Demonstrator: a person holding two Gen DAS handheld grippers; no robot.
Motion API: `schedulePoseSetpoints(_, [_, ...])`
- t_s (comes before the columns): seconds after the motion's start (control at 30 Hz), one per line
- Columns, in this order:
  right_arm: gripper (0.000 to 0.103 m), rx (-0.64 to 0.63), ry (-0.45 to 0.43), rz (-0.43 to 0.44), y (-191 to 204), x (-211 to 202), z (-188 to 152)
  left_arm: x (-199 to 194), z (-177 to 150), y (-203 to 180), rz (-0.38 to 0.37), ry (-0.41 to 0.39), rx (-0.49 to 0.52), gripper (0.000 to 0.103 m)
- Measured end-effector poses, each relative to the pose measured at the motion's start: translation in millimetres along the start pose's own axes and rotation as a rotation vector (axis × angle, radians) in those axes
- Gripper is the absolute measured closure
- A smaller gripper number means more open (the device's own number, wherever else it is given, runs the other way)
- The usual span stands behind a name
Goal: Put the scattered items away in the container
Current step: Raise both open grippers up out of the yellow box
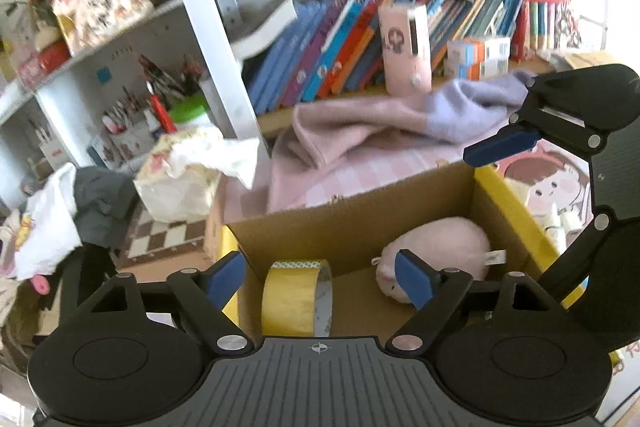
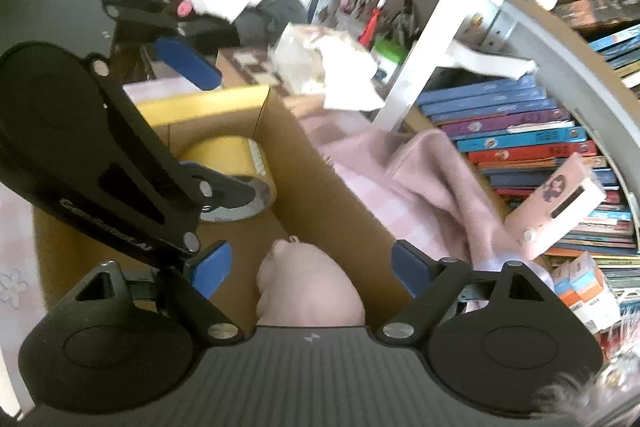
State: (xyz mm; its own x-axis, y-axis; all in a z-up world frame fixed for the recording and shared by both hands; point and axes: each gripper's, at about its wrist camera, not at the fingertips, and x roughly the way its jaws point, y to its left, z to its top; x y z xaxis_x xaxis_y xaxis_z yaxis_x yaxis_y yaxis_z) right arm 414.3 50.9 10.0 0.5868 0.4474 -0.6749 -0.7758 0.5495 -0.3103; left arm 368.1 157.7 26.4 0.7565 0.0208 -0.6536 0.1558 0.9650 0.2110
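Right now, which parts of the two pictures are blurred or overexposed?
Left wrist view: shelf books and tissue box smeared, tape roll sharper. Right wrist view: top-left window area blown out, cardboard box rim soft, straight shelves bent by the fisheye.

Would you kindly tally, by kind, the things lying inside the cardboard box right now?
Roll of yellow tape: 1
Pink plush toy: 1
Total inside the cardboard box: 2
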Motion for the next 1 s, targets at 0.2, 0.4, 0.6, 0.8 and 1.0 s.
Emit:
schedulePoseSetpoints(0.2, [0.015, 0.037, -0.087, -0.036, 5, -37, -4, -37, -2, -6, 0.017, -0.063, -0.030, 0.017])
schedulePoseSetpoints(0.4, [0.014, 0.085, -0.139, -0.092, 12, -74, -14, -75, -13, -12, 0.041, -0.114, -0.048, 0.015])
schedulePoseSetpoints(0.6, [0.014, 0.179, -0.177, -0.138, 19, -113, -33, -111, -34, -14, 0.073, -0.135, -0.100, 0.015])
schedulePoseSetpoints(0.8, [0.014, 0.284, -0.264, -0.210, 35, -157, -58, -150, -60, -18, 0.112, -0.180, -0.195, 0.014])
schedulePoseSetpoints(1.0, [0.014, 0.357, -0.354, -0.268, 58, -200, -84, -179, -93, -28, 0.131, -0.179, -0.270, 0.014])
